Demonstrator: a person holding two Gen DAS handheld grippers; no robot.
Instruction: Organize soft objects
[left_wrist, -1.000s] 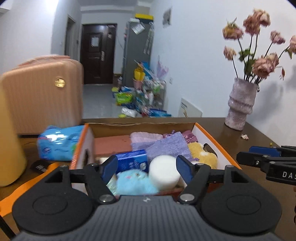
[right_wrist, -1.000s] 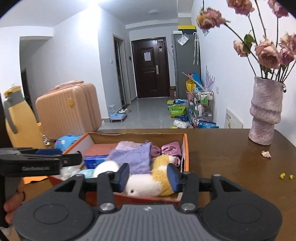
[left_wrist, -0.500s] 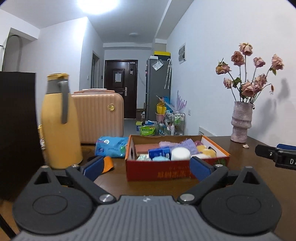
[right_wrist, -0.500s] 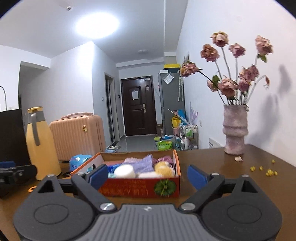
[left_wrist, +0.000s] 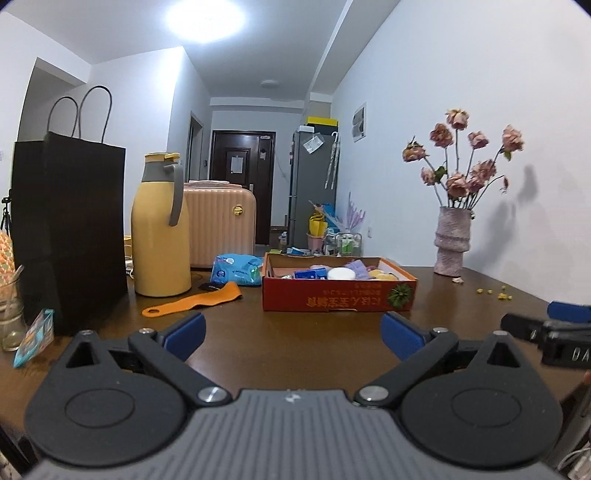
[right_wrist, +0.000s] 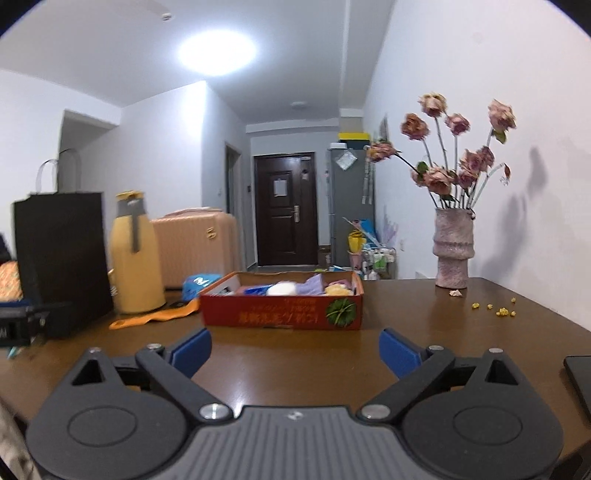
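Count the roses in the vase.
About 10 roses by the left wrist view, all standing in the pink vase at the table's far right; overlapping blooms may hide more.

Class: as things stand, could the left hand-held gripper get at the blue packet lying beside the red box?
Probably yes. The left hand-held gripper is open and empty, and bare table lies ahead of it; the blue packet sits uncovered left of the red box.

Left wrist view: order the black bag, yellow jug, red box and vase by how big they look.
1. Black bag, though it stands nearest the camera.
2. Yellow jug.
3. Red box: about the jug's area, so these two are unsure.
4. Vase, smallest and farthest back.
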